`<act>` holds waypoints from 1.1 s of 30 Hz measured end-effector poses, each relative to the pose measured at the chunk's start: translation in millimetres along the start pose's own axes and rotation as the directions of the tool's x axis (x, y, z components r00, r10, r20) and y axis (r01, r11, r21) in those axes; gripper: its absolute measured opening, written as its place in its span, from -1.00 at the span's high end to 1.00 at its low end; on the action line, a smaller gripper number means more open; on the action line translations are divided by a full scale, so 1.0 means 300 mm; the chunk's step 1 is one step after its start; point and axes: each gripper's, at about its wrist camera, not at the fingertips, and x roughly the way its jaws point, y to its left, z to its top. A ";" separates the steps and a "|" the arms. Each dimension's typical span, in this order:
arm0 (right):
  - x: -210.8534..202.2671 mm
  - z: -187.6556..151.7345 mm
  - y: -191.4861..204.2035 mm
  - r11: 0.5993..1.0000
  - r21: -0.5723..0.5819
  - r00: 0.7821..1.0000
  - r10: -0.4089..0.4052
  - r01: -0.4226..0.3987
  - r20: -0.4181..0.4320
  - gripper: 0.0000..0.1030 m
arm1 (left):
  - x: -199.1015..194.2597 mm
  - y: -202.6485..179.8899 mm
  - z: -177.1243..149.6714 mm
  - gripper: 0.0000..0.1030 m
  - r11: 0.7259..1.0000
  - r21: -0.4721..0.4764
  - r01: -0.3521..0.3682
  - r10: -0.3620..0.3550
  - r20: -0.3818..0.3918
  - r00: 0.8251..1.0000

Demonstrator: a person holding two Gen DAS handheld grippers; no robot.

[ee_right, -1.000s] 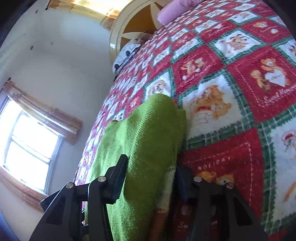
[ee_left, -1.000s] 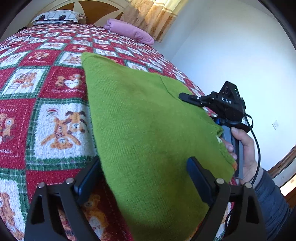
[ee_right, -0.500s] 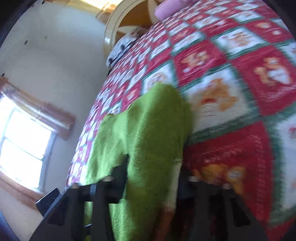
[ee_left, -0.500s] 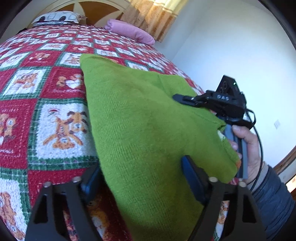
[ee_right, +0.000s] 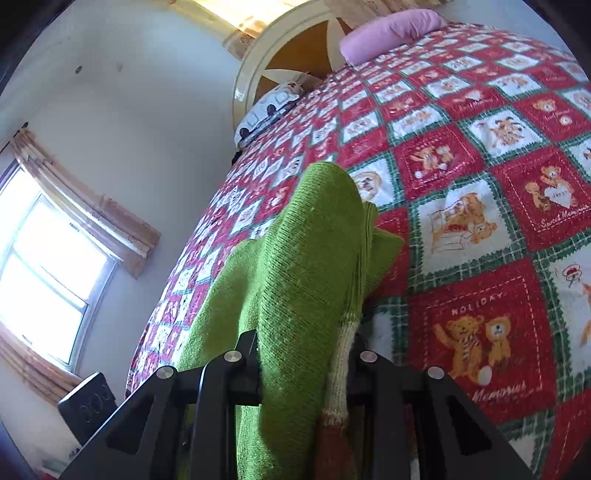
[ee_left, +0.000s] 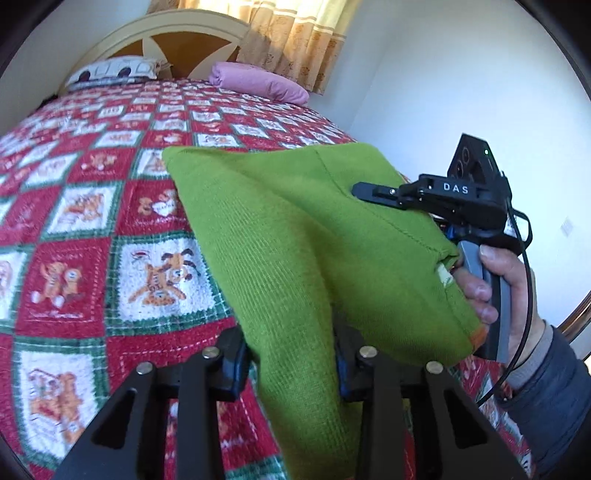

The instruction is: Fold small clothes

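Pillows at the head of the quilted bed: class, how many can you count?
2. A pink pillow lies by the curtain side, and a white pillow with dark round markings lies against the cream headboard. Others may be hidden outside the views.

1. The left wrist view looks down along its fingers, close over the green sweater (ee_left: 295, 236), toward the far headboard (ee_left: 173, 44).
2. The right wrist view, equally close, faces the same headboard.
3. Both share sweater, quilt (ee_right: 480, 206) and pink pillow (ee_right: 388, 33).
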 end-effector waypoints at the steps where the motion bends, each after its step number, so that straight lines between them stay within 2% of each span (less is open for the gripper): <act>1: -0.002 -0.007 0.008 1.000 -0.004 1.000 0.000 0.000 0.001 0.48 | -0.009 -0.004 -0.002 0.29 1.000 0.008 -0.010 0.010 -0.002 1.000; 5: -0.017 -0.026 0.039 1.000 -0.011 1.000 0.013 -0.013 0.006 0.48 | -0.046 -0.026 -0.021 0.31 0.998 0.040 -0.039 0.038 0.005 0.999; 17: -0.061 -0.066 0.122 0.998 -0.029 0.999 0.048 -0.048 0.012 0.48 | -0.146 -0.051 -0.019 0.32 0.996 0.070 -0.052 0.049 0.044 0.998; 33: -0.005 -0.129 0.321 0.991 -0.100 0.996 0.088 -0.089 -0.019 0.48 | -0.297 0.057 -0.083 0.32 0.996 0.020 -0.084 0.082 0.083 0.993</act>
